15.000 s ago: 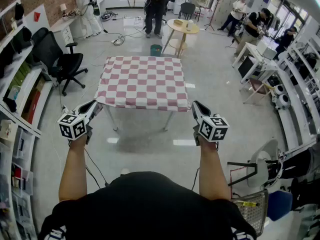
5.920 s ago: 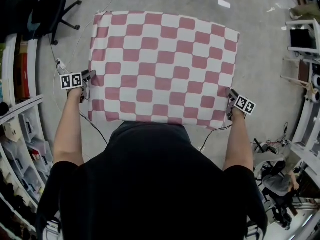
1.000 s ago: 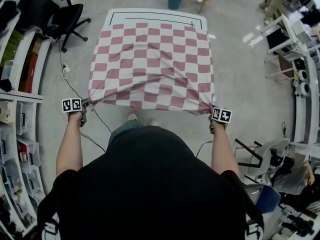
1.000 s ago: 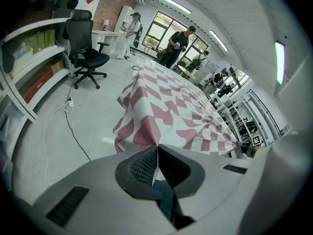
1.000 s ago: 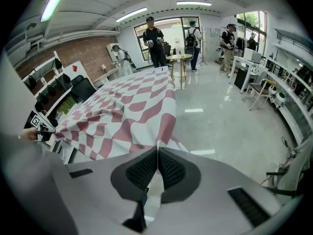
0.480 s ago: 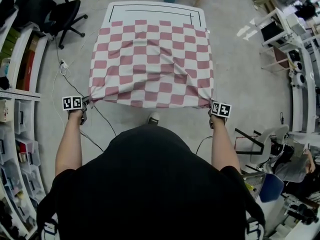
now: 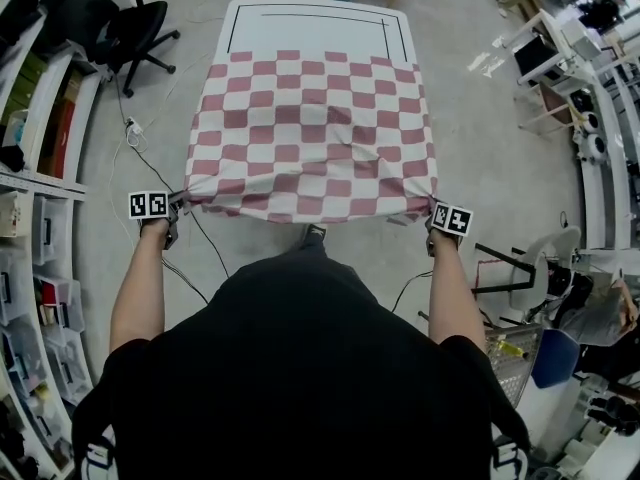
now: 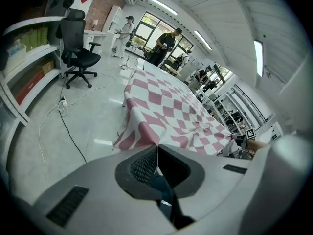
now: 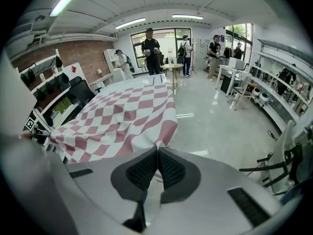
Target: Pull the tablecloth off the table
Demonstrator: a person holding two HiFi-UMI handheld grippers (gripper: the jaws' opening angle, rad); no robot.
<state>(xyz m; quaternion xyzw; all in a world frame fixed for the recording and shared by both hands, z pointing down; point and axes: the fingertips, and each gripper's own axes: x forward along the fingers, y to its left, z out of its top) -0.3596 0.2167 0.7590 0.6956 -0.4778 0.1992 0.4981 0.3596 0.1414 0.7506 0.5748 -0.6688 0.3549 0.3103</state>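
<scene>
Table (image 7: pixel 310 23): a white top with a black line; only a strip at the far end is seen bare
Tablecloth (image 7: pixel 315 138): red and white checks, spread over the rest of the table; its near edge is held taut in the air beyond the table's near end, and both sides are draped over the table's edges
Handling: judged light, soft and limp; it should slide easily, yet sag and drag where unsupported
Hold: best taken at the two near corners, so that an even pull is given
Shelves (image 7: pixel 40 198): lined along the left, well apart from the cloth
Office chair (image 7: pixel 120 28): parked near the table's far left corner, clear of the pull
Left gripper (image 8: pixel 156 148): jaws clamped together on the near left corner of the cloth
Right gripper (image 9: pixel 157 148): jaws pinched on the near right corner
Cable (image 7: pixel 150 168): trailed across the floor (image 7: pixel 480 148) on the left; a trip risk is judged if steps are taken backwards
</scene>
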